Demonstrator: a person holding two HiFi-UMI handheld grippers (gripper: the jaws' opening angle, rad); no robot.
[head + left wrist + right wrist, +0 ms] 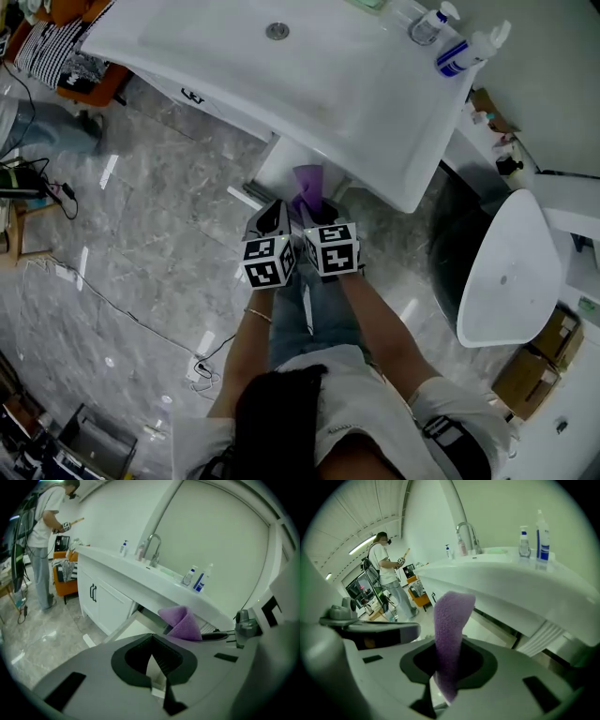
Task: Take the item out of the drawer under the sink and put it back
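A purple cloth (307, 186) (451, 630) stands up out of my right gripper (315, 210) (449, 660), whose jaws are shut on its lower end. It hangs just in front of the white sink counter (309, 84), over the open white drawer (133, 626) below it. My left gripper (274, 219) (153, 660) sits close beside the right one, jaws together with nothing between them. In the left gripper view the purple cloth (183, 620) shows to the upper right, in front of the counter's edge. The inside of the drawer is mostly hidden.
Bottles (461, 52) and a faucet (152, 548) stand on the counter. White cabinet doors (101, 602) are left of the drawer. A white oval fixture (511, 272) and cardboard boxes (534, 375) lie to the right. Another person (44, 531) stands far left; cables (103, 300) cross the floor.
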